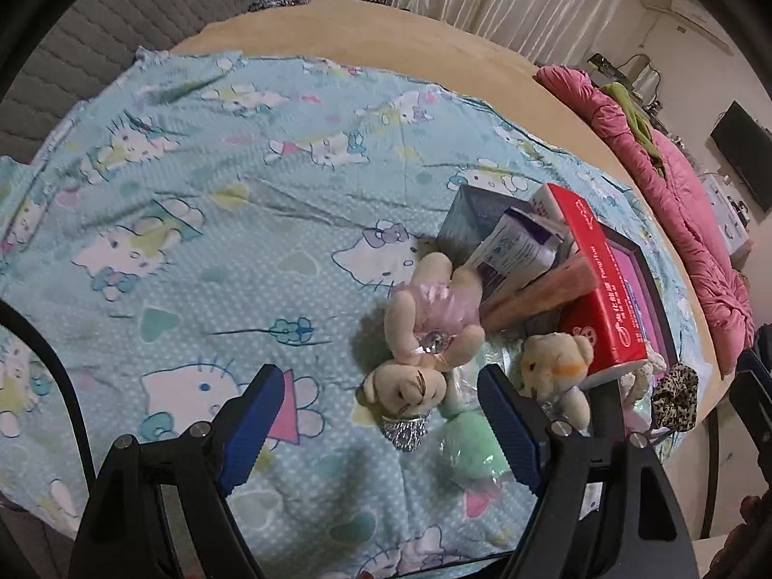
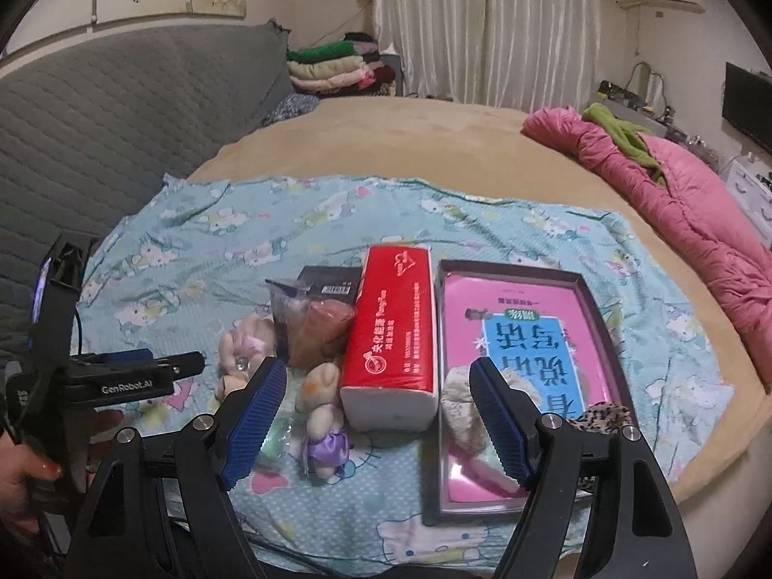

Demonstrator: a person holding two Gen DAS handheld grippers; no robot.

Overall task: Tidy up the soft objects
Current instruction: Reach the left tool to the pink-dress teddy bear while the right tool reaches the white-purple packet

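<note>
Box lid or shallow tray (image 2: 600, 318), dark-rimmed, lies on the cartoon-cat sheet (image 2: 202, 251) to my right, and in it I see a pink book (image 2: 521, 318), a pale fuzzy lump (image 2: 458, 400) at its near end and a leopard-print scrunchie (image 2: 605, 417) at its right rim. Touching its left wall stands a red tissue pack (image 2: 391, 333); left of that are piled a bagged orange item (image 2: 313, 333) and a dark carton (image 2: 333, 282).

Soft toys sit in front of that pile, outside the tray: a bear in a pink dress (image 1: 424, 309), lying with its head toward me, a smaller bear in a purple dress (image 2: 325, 427) just beside the tissue pack, and a mint plush (image 1: 470, 444) nearest my left tool.

My left gripper (image 1: 381, 427) tilts steeply down over the pink-dress bear, jaws spread, nothing between the pads. My right gripper (image 2: 374, 422) points less steeply, jaws also spread wide and empty, framing the tissue pack and the tray's near end.

Only the right view shows the left tool from the side, with a hand (image 2: 24, 477) on its grip. Only the left view shows the pink-dress bear's face and the mint plush clearly.
</note>
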